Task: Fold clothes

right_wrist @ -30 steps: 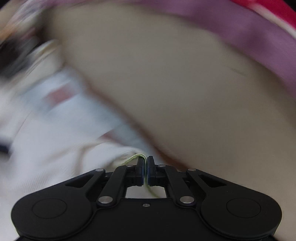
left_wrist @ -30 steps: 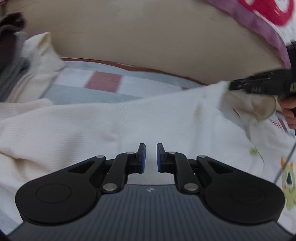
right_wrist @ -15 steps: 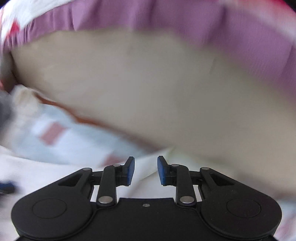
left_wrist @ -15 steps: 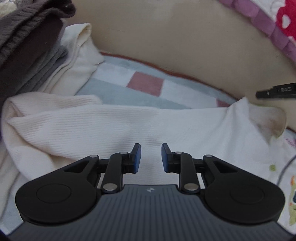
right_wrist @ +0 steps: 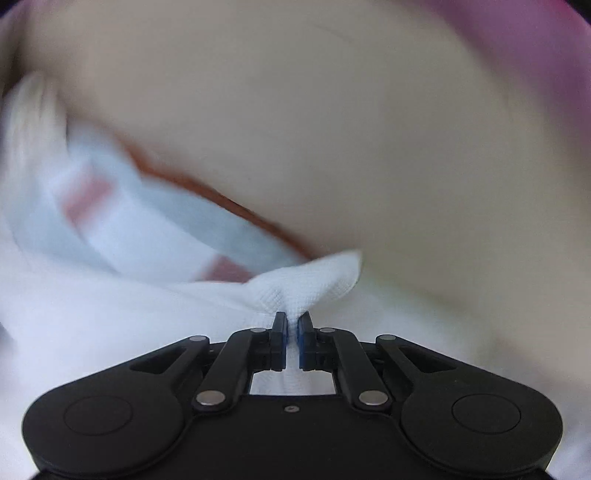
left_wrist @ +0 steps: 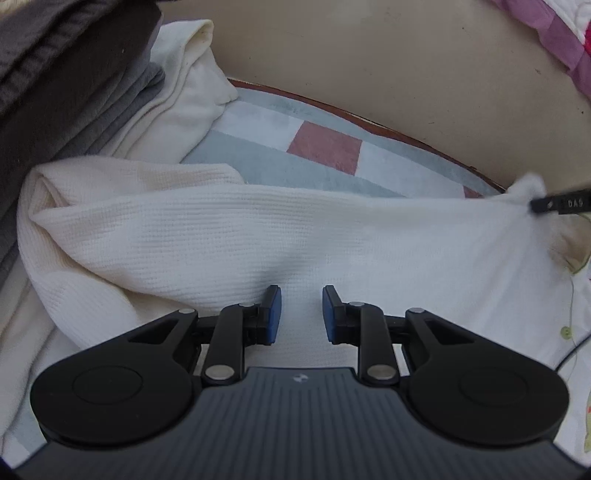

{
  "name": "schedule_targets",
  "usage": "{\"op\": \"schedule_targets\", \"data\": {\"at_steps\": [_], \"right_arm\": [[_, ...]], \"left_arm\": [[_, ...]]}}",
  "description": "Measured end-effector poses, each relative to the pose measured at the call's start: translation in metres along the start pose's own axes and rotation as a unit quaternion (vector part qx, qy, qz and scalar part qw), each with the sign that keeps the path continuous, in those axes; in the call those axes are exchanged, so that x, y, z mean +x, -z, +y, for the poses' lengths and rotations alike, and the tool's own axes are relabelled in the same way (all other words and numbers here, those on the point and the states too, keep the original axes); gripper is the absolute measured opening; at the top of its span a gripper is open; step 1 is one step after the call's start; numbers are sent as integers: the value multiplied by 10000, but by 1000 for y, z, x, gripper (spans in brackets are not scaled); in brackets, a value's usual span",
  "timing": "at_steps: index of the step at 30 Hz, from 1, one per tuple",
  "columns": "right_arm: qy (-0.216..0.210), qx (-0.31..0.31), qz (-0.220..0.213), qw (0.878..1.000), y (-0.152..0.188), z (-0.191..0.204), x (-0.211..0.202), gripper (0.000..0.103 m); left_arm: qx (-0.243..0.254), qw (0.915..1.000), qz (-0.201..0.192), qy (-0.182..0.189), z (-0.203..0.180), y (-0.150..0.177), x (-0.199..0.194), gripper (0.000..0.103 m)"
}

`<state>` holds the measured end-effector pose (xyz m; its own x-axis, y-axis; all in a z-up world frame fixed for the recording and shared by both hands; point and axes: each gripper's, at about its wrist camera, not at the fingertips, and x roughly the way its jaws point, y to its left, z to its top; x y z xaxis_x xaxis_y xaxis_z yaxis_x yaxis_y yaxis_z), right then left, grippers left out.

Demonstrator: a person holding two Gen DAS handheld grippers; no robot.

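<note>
A cream ribbed knit shirt (left_wrist: 258, 229) lies spread across the bed, with small green buttons (left_wrist: 565, 332) near its right edge. My left gripper (left_wrist: 301, 314) hovers over the middle of the shirt. Its blue pads stand apart, open, and grip nothing. At the far right of the left wrist view the tip of my right gripper (left_wrist: 561, 204) meets the shirt's upper right corner. In the blurred right wrist view my right gripper (right_wrist: 291, 332) is shut on that bunched corner of the shirt (right_wrist: 306, 284), and the cloth rises in a peak between the pads.
A stack of folded clothes, dark brown and grey (left_wrist: 55, 74) over cream (left_wrist: 184, 96), sits at the upper left. The shirt rests on a checked grey, white and red blanket (left_wrist: 325, 147). Beyond its edge is beige floor (left_wrist: 369, 55) and a pink quilt (left_wrist: 554, 29).
My left gripper shifted left over the shirt and its pads spread wider. My right gripper let go, stood open half a second ago, then shut on the shirt's corner.
</note>
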<state>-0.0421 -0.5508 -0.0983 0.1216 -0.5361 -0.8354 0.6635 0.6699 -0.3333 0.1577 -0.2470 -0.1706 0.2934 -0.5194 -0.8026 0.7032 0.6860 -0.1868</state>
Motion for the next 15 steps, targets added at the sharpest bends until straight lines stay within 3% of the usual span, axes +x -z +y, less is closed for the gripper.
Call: {"op": "schedule_targets", "data": {"at_steps": [3,4,5,6,7,8,9,10,11,12,15], "right_arm": [[527,-1162,83,9918,-6,44,-4,7],[595,-1391,114,9884,-7,57,-5,11],[405,-1317,99,9904,-9,63,-8,16],[-182,-1036,48,9944,-11,60,-14,26],[-1064,-589,1,9926,-11,50,-19,31],[-2010,66,-10,9796,-11,35,-20,31],[-2845,732,-13,9559,-10,20,-21,33],[-3319,1399,-4,9329,-8,3,-18,33],[-3504,1923,-35,9167,-7,-13,-15,33],[-3391,2253,-100,9133,-7,-27,-14,34],[-2316,2375,-206,9431,-3,-56,-13,35]], "left_arm": [[75,9999,33,-89,-3,2,2,23],[112,9998,52,-149,-3,3,3,23],[124,9997,68,-185,-3,3,3,23],[105,9997,79,-199,-3,3,3,23],[86,9997,90,-213,-2,3,2,23],[54,9997,100,-223,-1,2,2,23],[4,9997,106,-227,1,2,1,23],[-42,9997,112,-224,2,1,0,23],[-71,9997,118,-216,3,1,0,23],[-87,9997,122,-212,4,1,0,23],[-97,9996,124,-242,4,0,-2,23]]}}
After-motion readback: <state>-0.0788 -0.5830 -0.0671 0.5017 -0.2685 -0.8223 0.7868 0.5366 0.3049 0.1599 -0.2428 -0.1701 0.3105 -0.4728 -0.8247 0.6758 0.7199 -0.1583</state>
